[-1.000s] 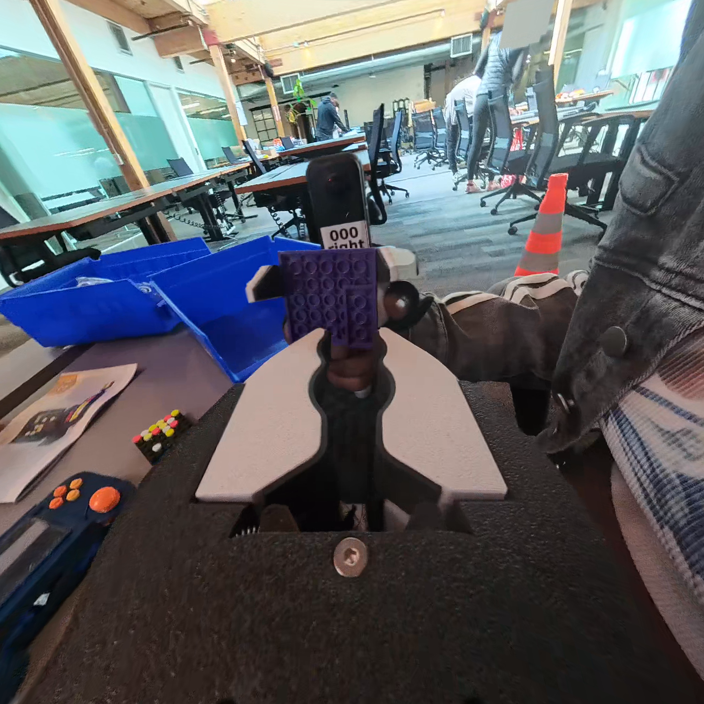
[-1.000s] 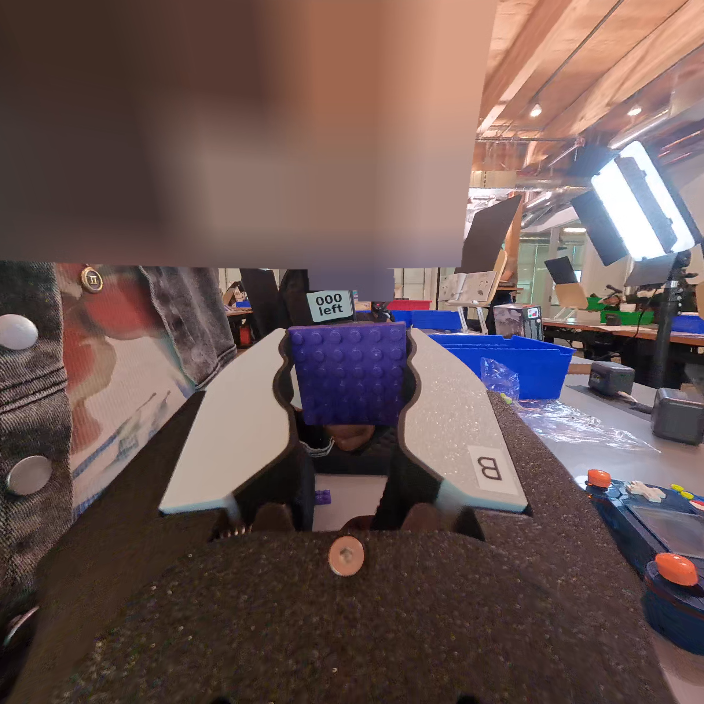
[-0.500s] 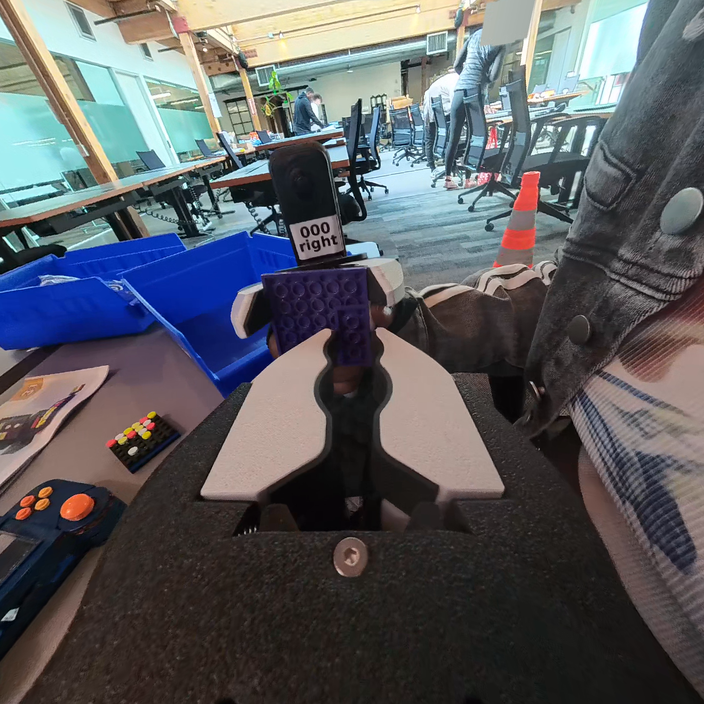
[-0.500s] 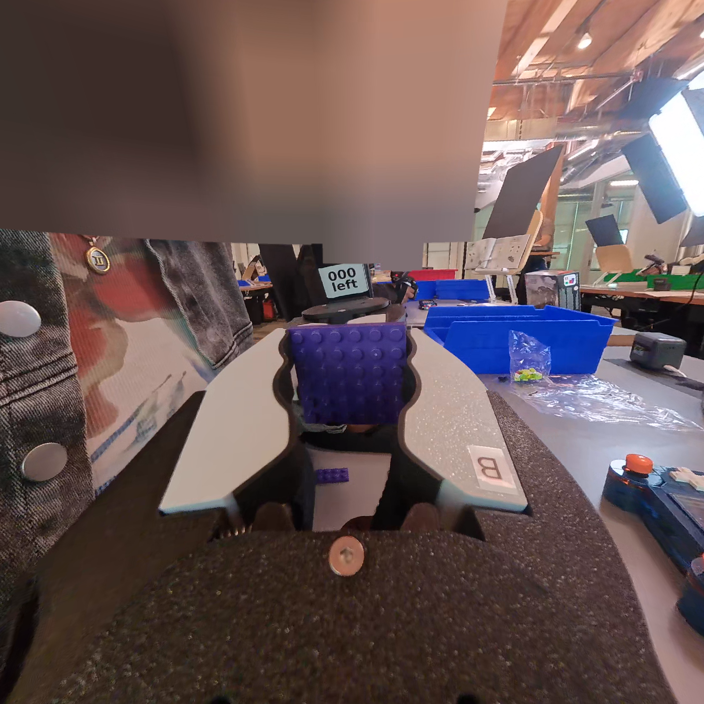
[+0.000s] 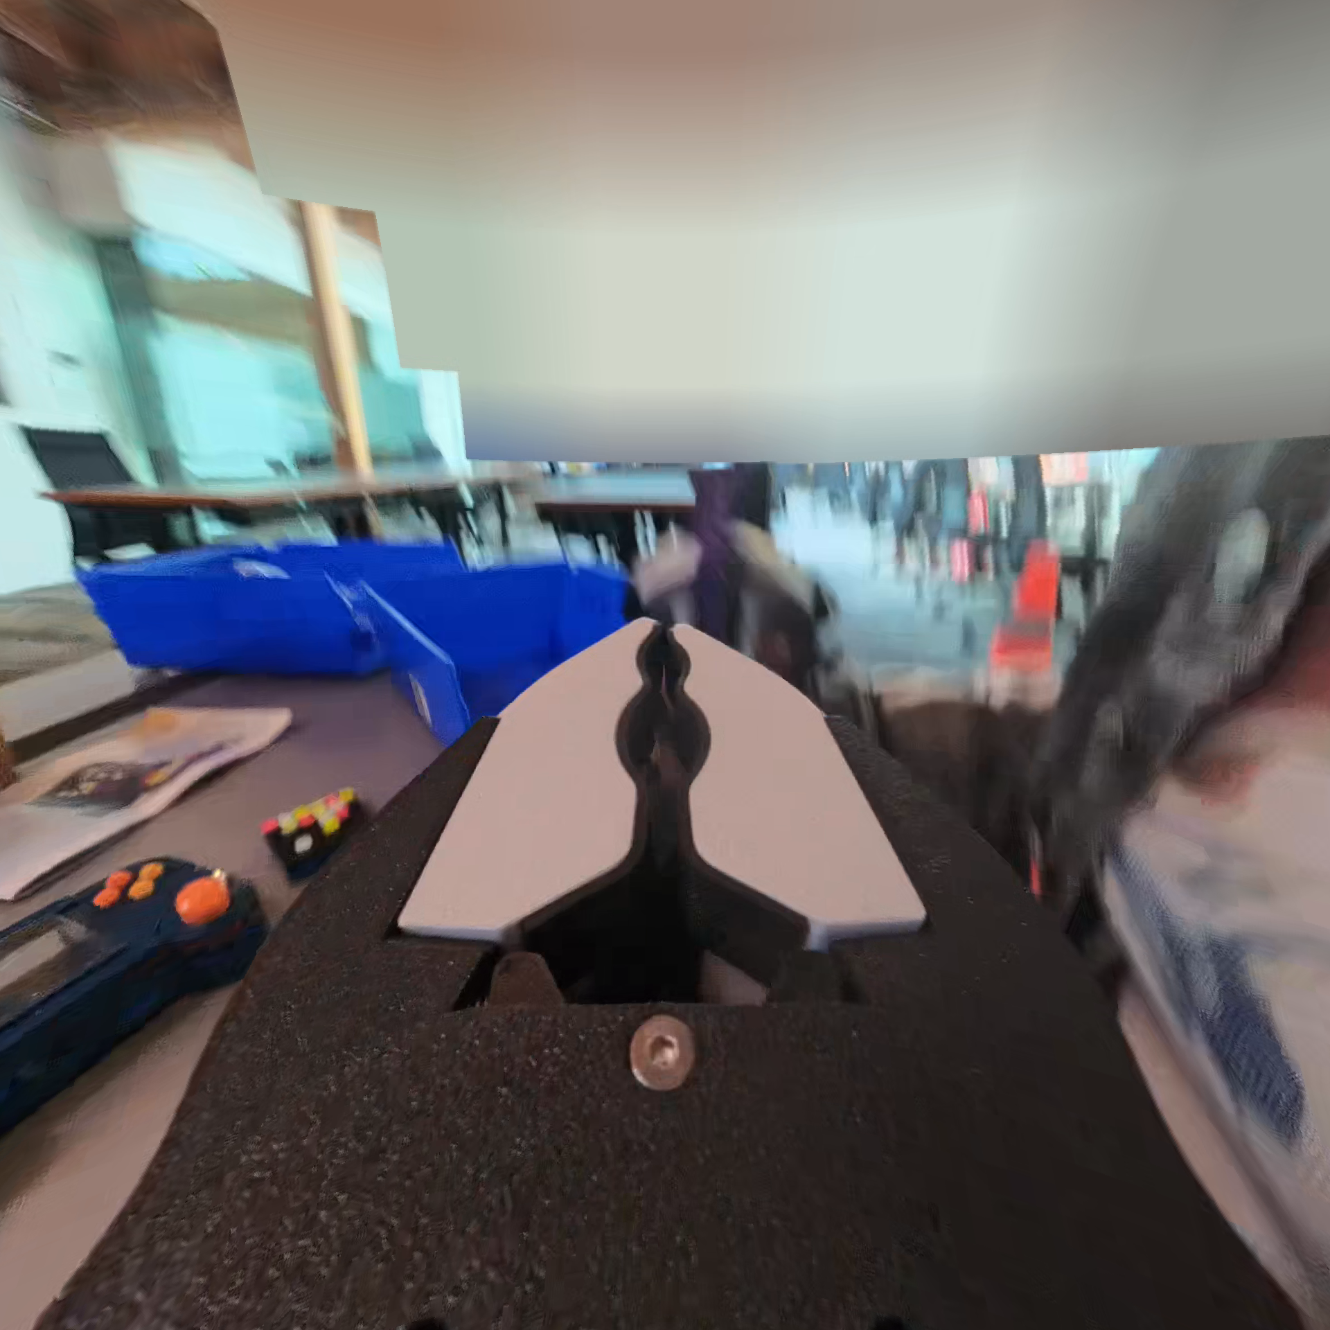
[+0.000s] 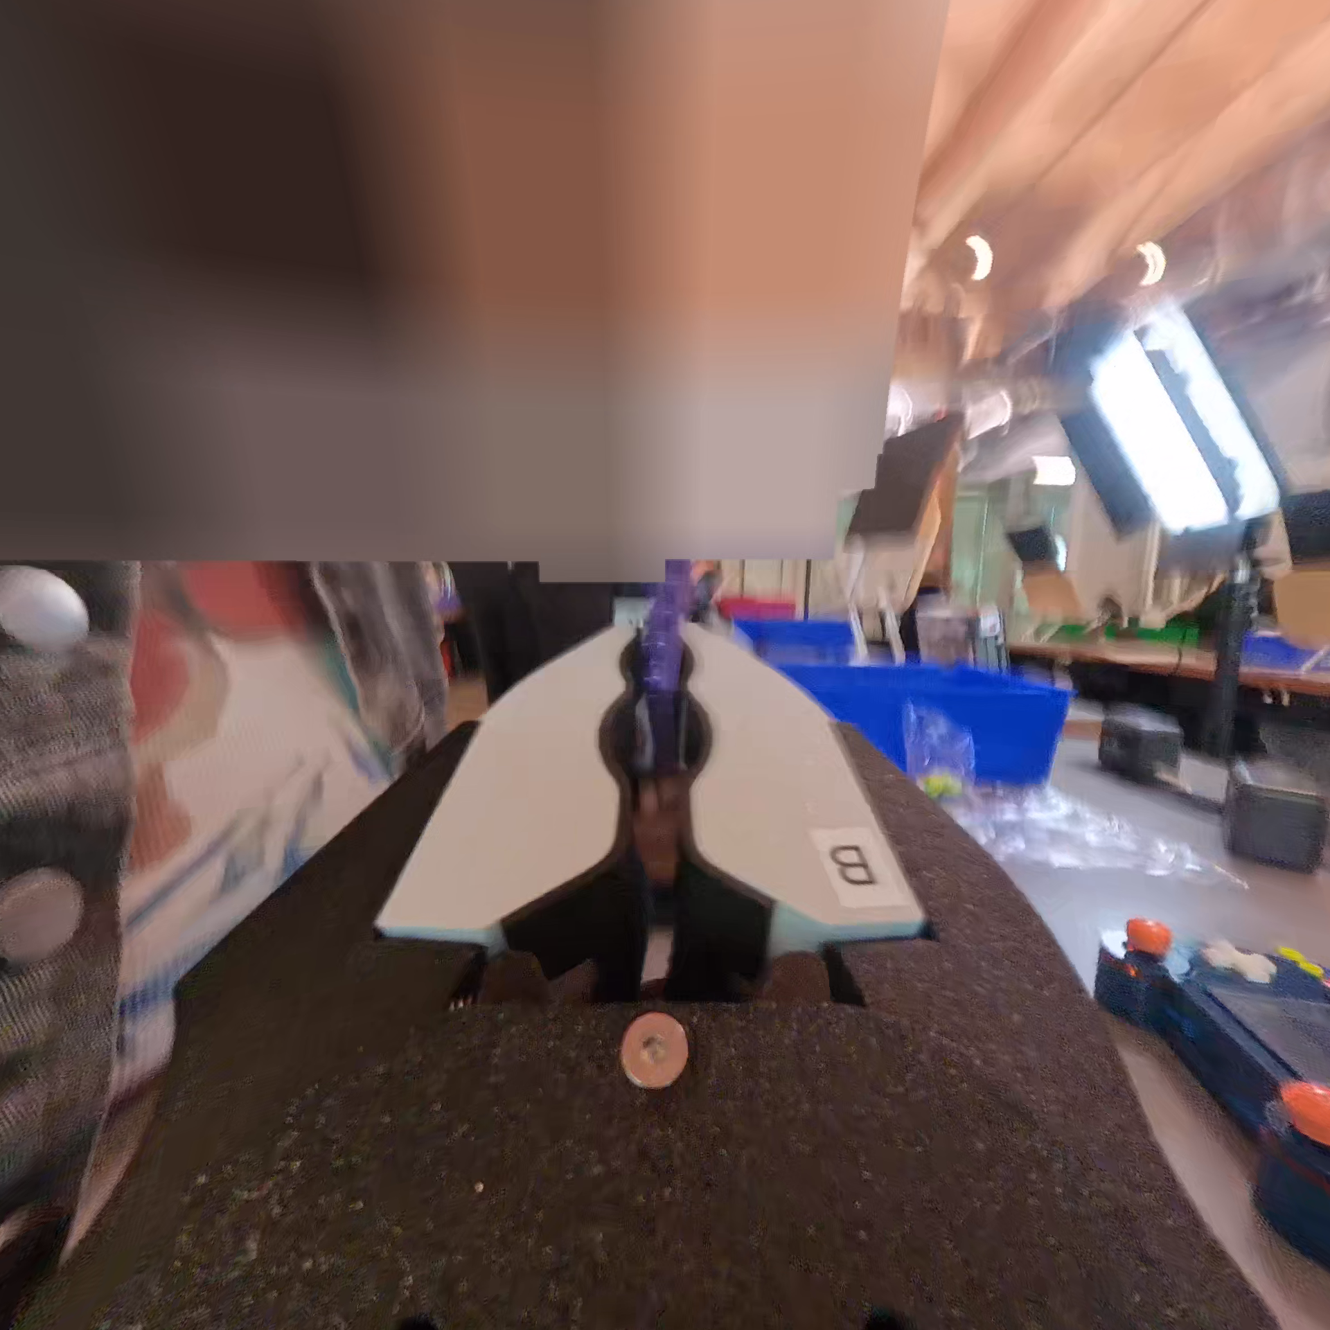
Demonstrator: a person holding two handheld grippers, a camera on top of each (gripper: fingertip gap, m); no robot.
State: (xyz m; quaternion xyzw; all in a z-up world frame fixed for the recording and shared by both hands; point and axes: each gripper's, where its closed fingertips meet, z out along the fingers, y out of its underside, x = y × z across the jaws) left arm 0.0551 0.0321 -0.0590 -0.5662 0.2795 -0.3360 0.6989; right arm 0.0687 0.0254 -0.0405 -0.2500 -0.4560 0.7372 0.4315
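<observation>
Glass walls (image 5: 237, 403) and a wooden post (image 5: 335, 338) stand far ahead-left, behind long desks (image 5: 288, 489). A bright light panel (image 6: 1180, 424) hangs upper right under a timber ceiling (image 6: 1123, 115).

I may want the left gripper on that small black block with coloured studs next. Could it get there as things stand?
Probably yes. The left gripper is shut and empty, and the block lies in the open on the grey table just to its left, with nothing between them. The blur makes this uncertain.

Purple plate (image 6: 666, 669) top masked

Two wrist views, low over the table (image 5: 338, 727), facing each other, sharing blue bins (image 6: 935, 705)
</observation>
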